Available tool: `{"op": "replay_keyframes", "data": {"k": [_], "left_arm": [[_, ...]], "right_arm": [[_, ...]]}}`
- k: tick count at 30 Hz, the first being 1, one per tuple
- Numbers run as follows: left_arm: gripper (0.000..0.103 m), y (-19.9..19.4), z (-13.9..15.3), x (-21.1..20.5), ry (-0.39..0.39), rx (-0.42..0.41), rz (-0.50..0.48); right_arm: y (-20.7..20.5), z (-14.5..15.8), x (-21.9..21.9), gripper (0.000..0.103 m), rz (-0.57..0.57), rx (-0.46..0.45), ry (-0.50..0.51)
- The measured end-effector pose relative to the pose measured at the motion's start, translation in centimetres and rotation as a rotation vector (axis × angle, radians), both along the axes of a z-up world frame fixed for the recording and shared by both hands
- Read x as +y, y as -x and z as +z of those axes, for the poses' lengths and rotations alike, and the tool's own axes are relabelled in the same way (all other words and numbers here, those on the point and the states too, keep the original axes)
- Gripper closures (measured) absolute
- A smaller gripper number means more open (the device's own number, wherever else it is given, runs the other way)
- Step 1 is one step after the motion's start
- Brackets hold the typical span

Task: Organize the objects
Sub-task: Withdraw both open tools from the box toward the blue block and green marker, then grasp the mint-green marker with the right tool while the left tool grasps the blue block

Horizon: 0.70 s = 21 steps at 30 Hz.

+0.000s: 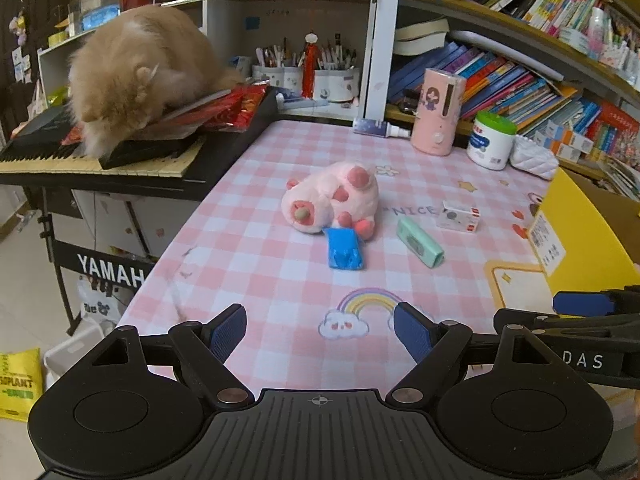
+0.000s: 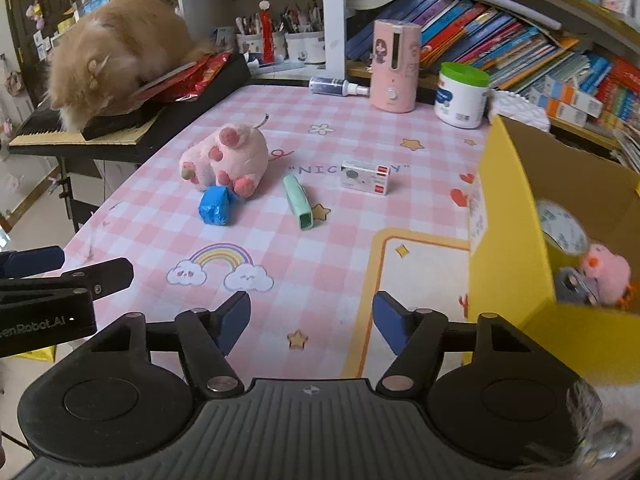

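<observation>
Left hand-held gripper (image 1: 320, 336) and right hand-held gripper (image 2: 311, 320) side by side over near bench (image 2: 320, 256) edge, pitched downward, jaws apart, empty. Pink plush toy (image 2: 226, 160), blue packet (image 2: 214, 208), green case (image 2: 300, 202), small white box (image 2: 366, 178) lie mid-bench; yellow box (image 2: 516, 240) right.

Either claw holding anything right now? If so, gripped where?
Nothing held. Left claw and right claw both stand open over the tablecloth, nothing between the pads.
</observation>
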<state>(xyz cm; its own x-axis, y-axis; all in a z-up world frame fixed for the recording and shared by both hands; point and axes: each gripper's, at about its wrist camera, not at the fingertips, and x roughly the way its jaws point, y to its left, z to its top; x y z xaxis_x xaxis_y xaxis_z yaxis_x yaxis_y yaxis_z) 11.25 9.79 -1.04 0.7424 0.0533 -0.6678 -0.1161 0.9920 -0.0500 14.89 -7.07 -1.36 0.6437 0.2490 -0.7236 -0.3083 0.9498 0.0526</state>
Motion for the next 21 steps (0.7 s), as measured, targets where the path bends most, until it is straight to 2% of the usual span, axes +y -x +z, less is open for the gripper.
{"op": "replay_keyframes", "data": {"k": [5, 11, 16, 21], "left_arm": [[0.02, -2.4, 0.0, 0.0, -0.005, 0.01, 0.019], [0.02, -4.9, -0.7, 0.0, 0.001, 0.036, 0.037], [0.021, -6.9, -1.3, 0.6, -0.004, 0.054, 0.072], [0.023, -8.9, -1.8, 1.1, 0.004, 0.071, 0.083]], "right_arm": [[-3.0, -0.1, -0.1, 0.037, 0.012, -0.001, -0.007], [-6.8, -0.8, 0.6, 0.045, 0.043, -0.005, -0.01], [-10.0, -1.7, 2.2, 0.058, 0.106, -0.009, -0.012], [-12.8, -3.5, 4.0, 0.064, 0.152, 0.013, 0.003]]}}
